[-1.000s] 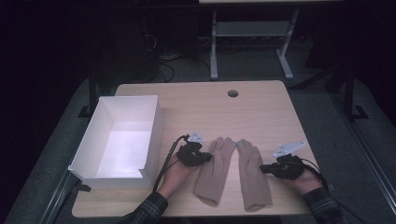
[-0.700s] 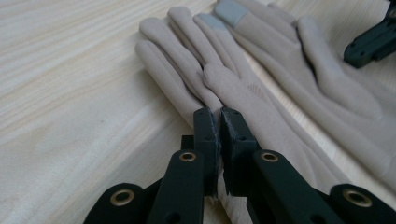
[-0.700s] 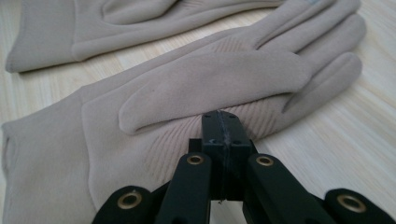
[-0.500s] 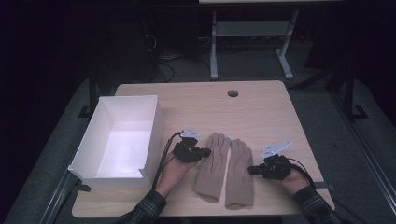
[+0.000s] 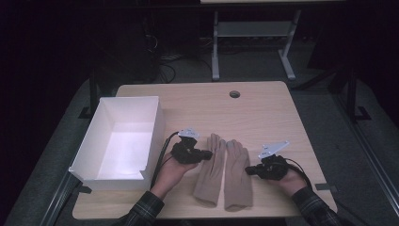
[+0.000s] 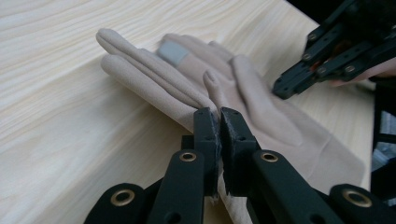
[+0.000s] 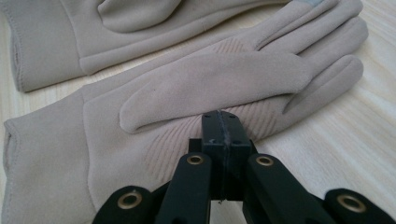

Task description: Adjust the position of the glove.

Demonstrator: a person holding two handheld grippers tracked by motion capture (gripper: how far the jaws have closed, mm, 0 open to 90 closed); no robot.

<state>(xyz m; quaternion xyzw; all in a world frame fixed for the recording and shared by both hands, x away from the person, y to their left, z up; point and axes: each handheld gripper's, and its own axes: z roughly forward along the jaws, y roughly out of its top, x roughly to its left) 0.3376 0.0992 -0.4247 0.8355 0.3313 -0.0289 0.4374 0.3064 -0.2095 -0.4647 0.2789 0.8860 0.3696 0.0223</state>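
The left gripper (image 6: 219, 122) is pinched shut on the edge of the left beige fabric glove (image 6: 187, 88), while the right gripper (image 7: 223, 127), jaws closed with nothing visibly caught, sits at the right beige fabric glove (image 7: 196, 88) just ahead. Lift slowly, keeping the pair aligned. The high view adds the open white box (image 5: 155, 123) beyond the left gripper.

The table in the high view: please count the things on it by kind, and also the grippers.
Beige gloves: 2
White box: 1
Grippers, left and right: 2
Total: 5
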